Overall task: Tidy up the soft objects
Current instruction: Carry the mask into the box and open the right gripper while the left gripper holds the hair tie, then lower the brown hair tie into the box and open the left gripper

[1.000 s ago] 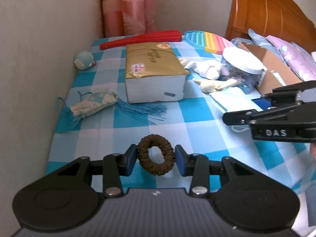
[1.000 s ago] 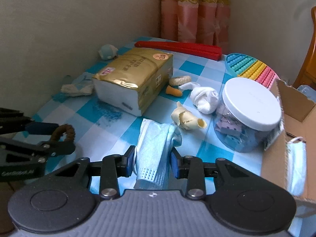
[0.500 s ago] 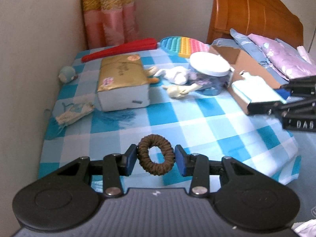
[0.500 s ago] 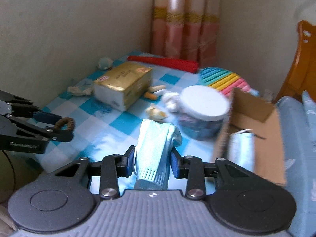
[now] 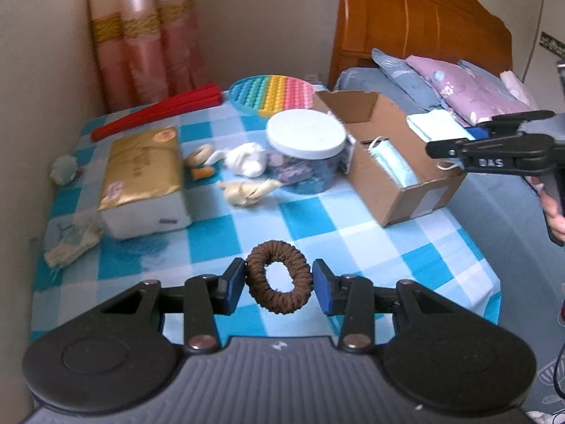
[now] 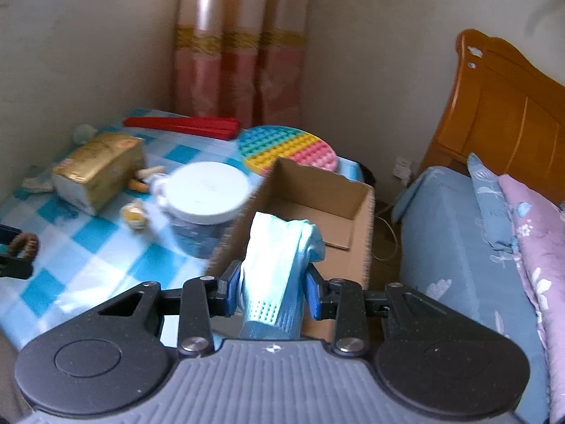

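The left gripper (image 5: 278, 287) is clamped on a brown hair tie (image 5: 279, 282), held up above the checked tablecloth (image 5: 370, 233) at the near edge of the table. The right gripper (image 6: 272, 289) is closed on a bundle of light blue face masks (image 6: 279, 265), carried just at the near rim of the cardboard box (image 6: 349, 190).

The step in hand looks like dropping the masks into the box, where one mask (image 5: 392, 162) already lies. The next move calls for bringing the bundle fully over the opening before the jaws part; the hair tie probably follows.

From left to right on the table lie a tasselled sachet (image 5: 70, 243), the gold tissue pack (image 5: 141, 176), a white cloth lump (image 5: 247, 159) and the lidded jar (image 5: 303, 152), which touches the box's left wall. The jar and the raised box flap (image 5: 348, 100) crowd the left gripper's path to the box.
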`<action>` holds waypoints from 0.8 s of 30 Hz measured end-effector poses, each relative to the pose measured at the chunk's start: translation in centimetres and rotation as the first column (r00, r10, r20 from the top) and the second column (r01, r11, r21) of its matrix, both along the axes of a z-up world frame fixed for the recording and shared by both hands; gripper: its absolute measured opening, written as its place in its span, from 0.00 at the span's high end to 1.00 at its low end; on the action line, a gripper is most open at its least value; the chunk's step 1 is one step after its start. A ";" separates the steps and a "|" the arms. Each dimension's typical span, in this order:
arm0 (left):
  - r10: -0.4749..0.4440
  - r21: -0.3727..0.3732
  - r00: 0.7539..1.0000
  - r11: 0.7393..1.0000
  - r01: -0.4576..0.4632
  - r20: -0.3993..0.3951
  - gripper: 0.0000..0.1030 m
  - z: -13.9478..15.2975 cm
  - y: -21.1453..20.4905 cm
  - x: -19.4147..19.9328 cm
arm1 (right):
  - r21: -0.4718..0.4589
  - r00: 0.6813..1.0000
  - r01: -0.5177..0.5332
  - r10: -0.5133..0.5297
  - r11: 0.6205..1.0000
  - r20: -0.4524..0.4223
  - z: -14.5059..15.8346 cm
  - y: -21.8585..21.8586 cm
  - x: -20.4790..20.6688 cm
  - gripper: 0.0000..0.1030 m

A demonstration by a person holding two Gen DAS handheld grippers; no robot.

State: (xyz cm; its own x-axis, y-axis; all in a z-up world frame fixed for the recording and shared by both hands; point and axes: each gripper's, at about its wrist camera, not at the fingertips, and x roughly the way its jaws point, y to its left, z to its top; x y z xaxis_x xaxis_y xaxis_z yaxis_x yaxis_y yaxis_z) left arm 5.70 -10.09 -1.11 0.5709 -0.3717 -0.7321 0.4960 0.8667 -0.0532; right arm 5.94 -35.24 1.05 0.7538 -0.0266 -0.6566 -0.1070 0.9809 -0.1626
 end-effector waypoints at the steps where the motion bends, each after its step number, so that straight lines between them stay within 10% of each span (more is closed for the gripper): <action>1: -0.006 0.004 1.000 1.000 0.006 0.002 0.61 0.1 -0.4 0.2 | 0.003 1.000 0.006 -0.006 1.000 -0.003 -0.2 -0.5 0.4 0.60; 6: -0.031 0.016 0.999 0.999 0.031 0.009 0.61 0.4 -2.8 1.9 | 0.006 1.000 0.007 -0.007 1.000 -0.023 -1.1 -2.1 1.6 0.57; 16: -0.133 0.040 0.990 0.990 0.132 0.034 0.61 1.9 -7.7 4.7 | 0.064 1.000 -0.017 0.016 0.998 0.018 -1.7 -2.9 1.2 0.02; 24: -0.223 0.046 0.973 0.974 0.221 0.064 0.60 3.8 -12.0 7.5 | 0.065 0.997 -0.073 0.071 0.995 0.033 -1.6 -1.6 -0.8 0.00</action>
State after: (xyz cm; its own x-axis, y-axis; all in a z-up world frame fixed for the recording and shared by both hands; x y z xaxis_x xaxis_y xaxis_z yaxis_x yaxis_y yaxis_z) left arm 13.21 -22.06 2.72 0.5266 -0.4669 -0.7104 0.6775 0.7352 0.0191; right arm 5.16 -36.80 -0.53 0.7717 0.0711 -0.6320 -0.1741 0.9794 -0.1023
